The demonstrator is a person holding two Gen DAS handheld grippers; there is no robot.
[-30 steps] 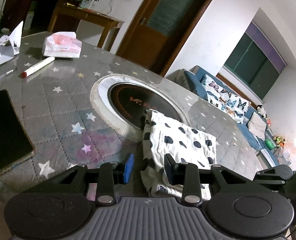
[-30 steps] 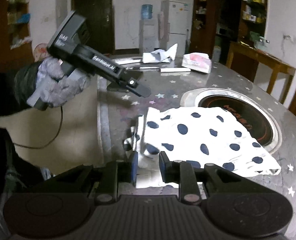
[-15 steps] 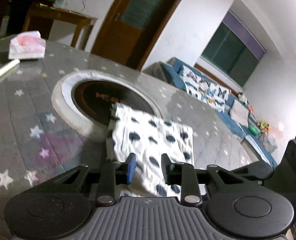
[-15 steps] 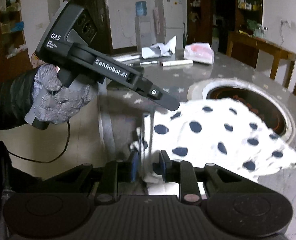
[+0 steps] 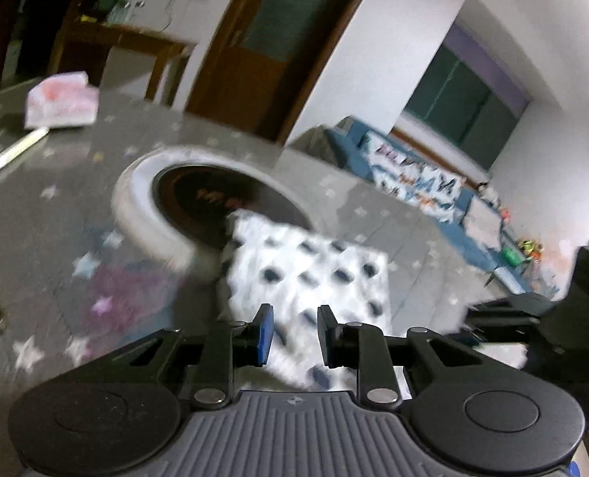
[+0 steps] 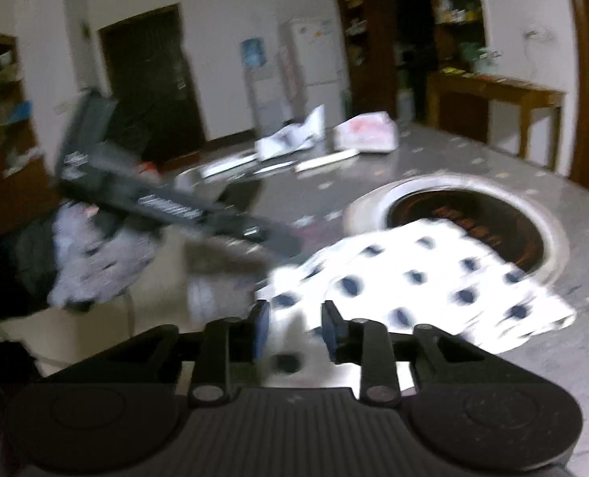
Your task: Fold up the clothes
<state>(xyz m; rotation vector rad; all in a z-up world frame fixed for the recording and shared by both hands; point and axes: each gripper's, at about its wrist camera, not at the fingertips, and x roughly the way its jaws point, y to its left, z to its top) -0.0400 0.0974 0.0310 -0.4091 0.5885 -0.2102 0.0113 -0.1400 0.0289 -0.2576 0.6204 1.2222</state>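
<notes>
Left wrist view, left tool (image 5: 292,332) parted over spotted cloth (image 5: 306,266); right tool (image 6: 294,328) parted

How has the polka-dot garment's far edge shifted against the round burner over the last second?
Yes. In the right wrist view the polka-dot garment has slid further over the round burner; its far edge now covers more of the dark centre than a second ago.

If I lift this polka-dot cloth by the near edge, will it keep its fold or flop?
The polka-dot cloth will likely flop: it looks thin and drapes limply over the round burner rim. The folded layers seem loose, so they may slide apart. It looks light, so one edge grip probably raises it.
</notes>
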